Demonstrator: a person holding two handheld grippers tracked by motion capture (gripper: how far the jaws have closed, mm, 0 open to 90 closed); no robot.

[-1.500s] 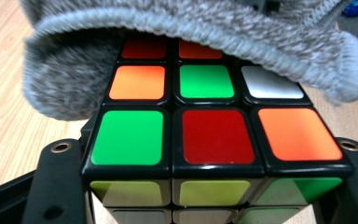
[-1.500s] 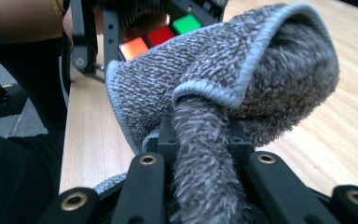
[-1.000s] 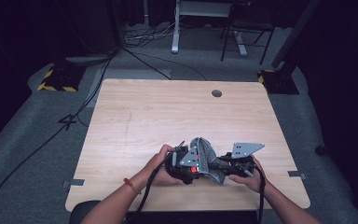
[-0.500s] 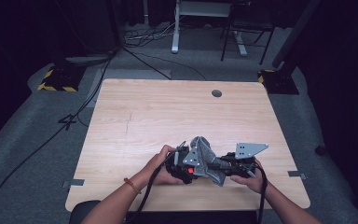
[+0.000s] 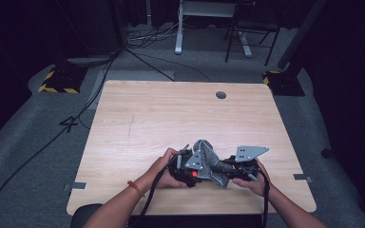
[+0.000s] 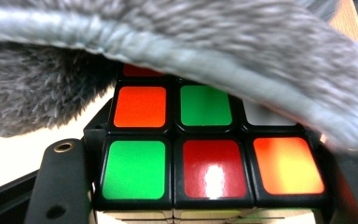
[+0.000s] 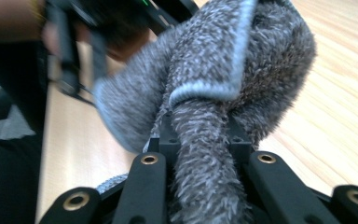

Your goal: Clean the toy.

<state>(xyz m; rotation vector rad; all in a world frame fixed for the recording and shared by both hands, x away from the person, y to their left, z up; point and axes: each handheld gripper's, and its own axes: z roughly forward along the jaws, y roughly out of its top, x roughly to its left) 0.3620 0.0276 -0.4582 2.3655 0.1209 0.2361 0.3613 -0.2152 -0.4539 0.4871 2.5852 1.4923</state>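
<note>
A scrambled Rubik's cube (image 6: 205,154) with red, green, orange and white tiles sits between the two black jaws of my left gripper (image 6: 205,191), which is shut on it. A grey fuzzy cloth (image 6: 168,42) lies over the cube's top. My right gripper (image 7: 205,144) is shut on a bunched fold of the same cloth (image 7: 223,70). In the high view, the left gripper (image 5: 187,167) and right gripper (image 5: 225,170) meet near the table's front edge, with the cloth (image 5: 206,153) heaped between them.
The wooden table (image 5: 171,118) has a round cable hole (image 5: 221,95) at the back right. Beyond the table are cables on grey floor, a yellow-black striped base (image 5: 57,80) and chair legs. A person's other hand (image 7: 51,37) is blurred behind the cloth.
Both grippers and the cloth have shifted only slightly at the table's front. Each gripper keeps the same hold.
</note>
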